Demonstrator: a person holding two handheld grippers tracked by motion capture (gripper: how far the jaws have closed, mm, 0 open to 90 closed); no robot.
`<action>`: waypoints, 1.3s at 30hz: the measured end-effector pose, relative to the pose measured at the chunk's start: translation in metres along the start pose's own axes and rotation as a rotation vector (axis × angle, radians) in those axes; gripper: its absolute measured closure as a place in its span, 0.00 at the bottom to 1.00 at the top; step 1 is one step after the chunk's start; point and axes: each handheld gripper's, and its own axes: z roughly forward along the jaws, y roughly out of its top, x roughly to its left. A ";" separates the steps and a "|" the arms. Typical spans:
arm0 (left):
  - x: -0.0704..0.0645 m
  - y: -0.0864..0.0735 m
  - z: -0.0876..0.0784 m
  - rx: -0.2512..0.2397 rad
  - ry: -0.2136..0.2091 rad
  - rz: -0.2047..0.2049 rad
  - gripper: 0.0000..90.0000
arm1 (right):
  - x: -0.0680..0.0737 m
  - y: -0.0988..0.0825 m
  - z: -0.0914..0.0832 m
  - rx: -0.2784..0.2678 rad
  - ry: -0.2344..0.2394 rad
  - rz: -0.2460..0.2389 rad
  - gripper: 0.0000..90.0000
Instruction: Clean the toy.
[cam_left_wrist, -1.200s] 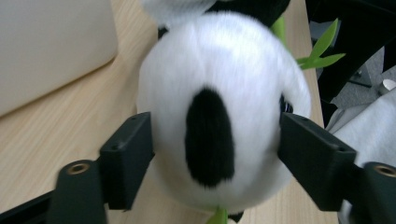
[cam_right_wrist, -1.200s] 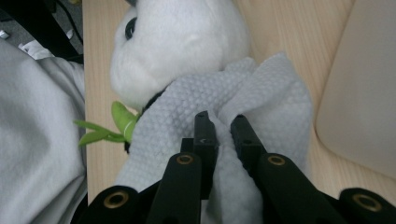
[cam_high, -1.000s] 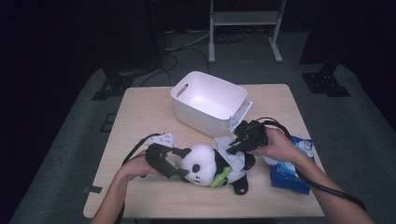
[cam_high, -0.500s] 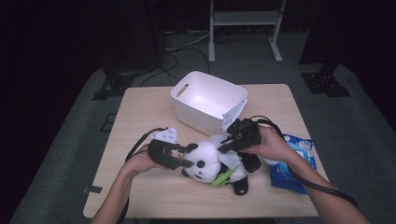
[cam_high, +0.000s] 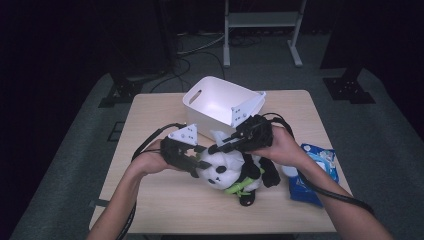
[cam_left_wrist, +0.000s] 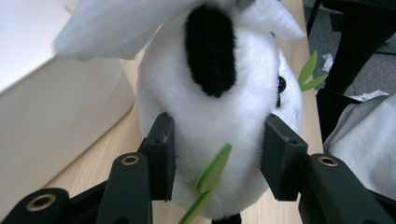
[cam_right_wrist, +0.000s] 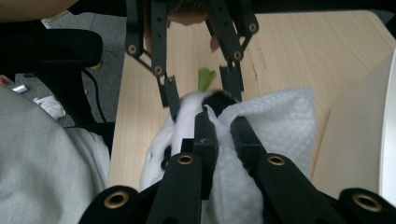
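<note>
A black-and-white panda plush (cam_high: 226, 172) with a green leaf lies partly raised at the middle of the table. My left gripper (cam_high: 202, 162) has just been closing and now presses both pads on the panda's head (cam_left_wrist: 219, 93), with the leaf (cam_left_wrist: 212, 172) between the jaws. My right gripper (cam_high: 216, 148) comes from the right, shut on a white textured cloth (cam_right_wrist: 280, 121) that drapes over the head by a black ear (cam_right_wrist: 217, 99). In the left gripper view the cloth (cam_left_wrist: 126, 23) hangs at the top. The left gripper (cam_right_wrist: 201, 93) faces mine in the right gripper view.
A white bin (cam_high: 210, 97) stands just behind the panda; its wall (cam_left_wrist: 51, 121) is close on the left of the left gripper view. A blue packet (cam_high: 315, 175) lies at the table's right edge. Bare wooden tabletop (cam_high: 165, 200) lies in front.
The left jaws have closed on the panda's head. Both hands have risen and drawn toward the bin, lifting the panda's head and the cloth with them.
</note>
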 end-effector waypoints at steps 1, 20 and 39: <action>-0.001 0.001 0.002 0.003 0.001 0.001 0.57 | 0.000 0.000 0.001 0.010 -0.002 -0.001 0.92; -0.001 0.016 0.026 -0.026 -0.022 -0.012 0.54 | -0.002 -0.018 -0.018 0.015 -0.021 0.025 0.92; -0.008 0.037 0.039 -0.059 -0.026 -0.006 0.22 | -0.002 -0.028 -0.025 0.092 -0.042 0.048 0.92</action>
